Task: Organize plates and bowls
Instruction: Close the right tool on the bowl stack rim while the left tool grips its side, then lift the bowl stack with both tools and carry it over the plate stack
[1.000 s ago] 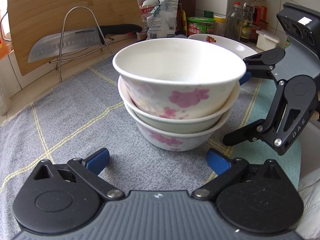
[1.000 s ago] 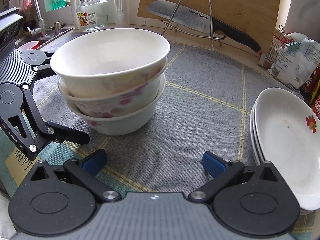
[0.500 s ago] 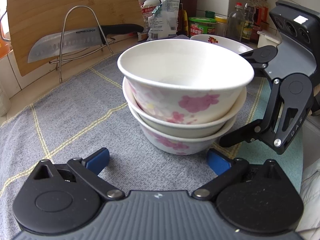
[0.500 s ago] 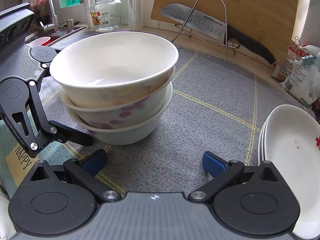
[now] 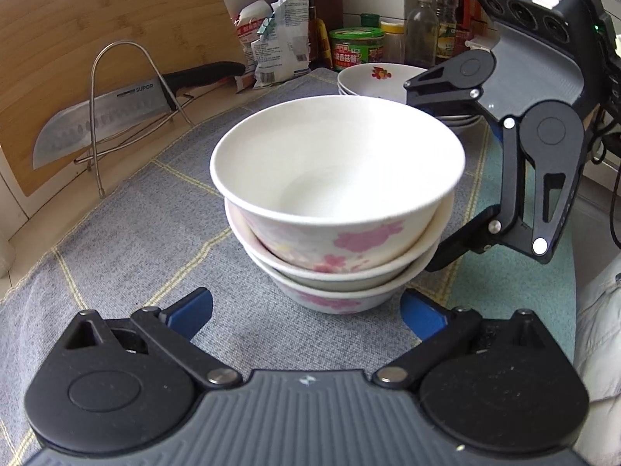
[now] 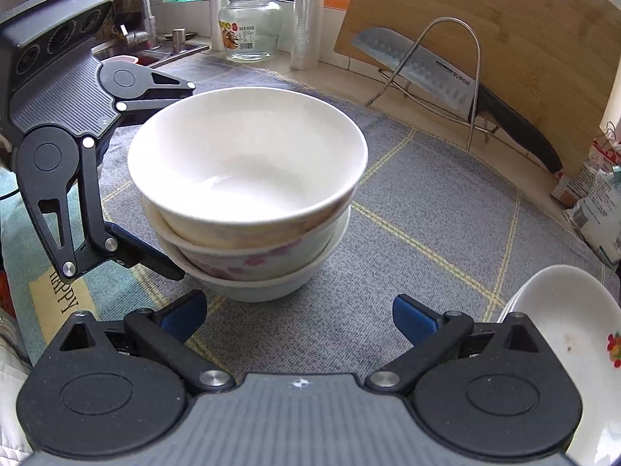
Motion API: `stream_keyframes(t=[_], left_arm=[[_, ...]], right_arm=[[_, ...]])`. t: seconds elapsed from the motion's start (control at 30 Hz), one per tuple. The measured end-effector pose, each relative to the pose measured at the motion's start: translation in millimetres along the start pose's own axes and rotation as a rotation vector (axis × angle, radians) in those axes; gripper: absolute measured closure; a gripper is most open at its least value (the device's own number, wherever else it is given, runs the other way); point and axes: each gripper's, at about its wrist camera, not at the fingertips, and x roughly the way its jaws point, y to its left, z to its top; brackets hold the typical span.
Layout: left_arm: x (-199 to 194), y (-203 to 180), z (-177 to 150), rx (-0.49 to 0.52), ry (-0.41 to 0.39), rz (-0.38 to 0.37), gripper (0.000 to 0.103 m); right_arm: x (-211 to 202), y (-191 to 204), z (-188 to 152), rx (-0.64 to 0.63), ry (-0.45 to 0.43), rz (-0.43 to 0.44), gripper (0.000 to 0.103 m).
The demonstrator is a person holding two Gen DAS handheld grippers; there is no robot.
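A stack of three white bowls with pink flowers point(image 5: 337, 209) stands on the grey checked cloth point(image 5: 136, 240); it also shows in the right wrist view point(image 6: 248, 194). My left gripper point(image 5: 306, 312) is open and empty, just short of the stack's base. My right gripper point(image 6: 297, 312) is open and empty, also just short of the stack, from the other side. Each gripper shows in the other's view, close beside the bowls. A stack of white plates with a fruit print point(image 6: 574, 334) lies at the right; it shows behind the bowls in the left wrist view point(image 5: 372, 81).
A cleaver on a wire stand point(image 5: 104, 116) leans before a wooden cutting board point(image 5: 97, 27). Bags, jars and bottles point(image 5: 349, 46) line the back wall. A glass jar point(image 6: 248, 27) and a sink point(image 6: 143, 54) lie at the far left. A teal mat point(image 6: 58, 295) borders the cloth.
Both grippers have risen and tilted down, so I see further into the top bowl. The bowl stack and the plates have not moved. Both grippers stay open.
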Motion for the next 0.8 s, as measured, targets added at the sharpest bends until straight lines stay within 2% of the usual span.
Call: stream_keyframes(t=[0.23,0.3,0.5,0.6,0.8], left_arm=[[1,2,5,0.059,0.005,-0.07,0.002],[2,4,5,0.059,0.008,-0.081,0.009],[3,10,6,0.074,0.012,-0.143,0.018],[3,13,7,0.091,0.01,-0.174,0.019],[6,18,9,0.104,0.008,-0.223,0.02]], right_arm=[[-2,7,13,-0.102,-0.001,0.034,0.003],[-2,8,15,-0.119,0.003,0.038,0.005],[-2,10,19,-0.143,0.021,0.072,0.013],[-3,11,21,-0.164,0.036,0.097,0.018],[0,8,26,-0.179,0.057,0.127,0.019]])
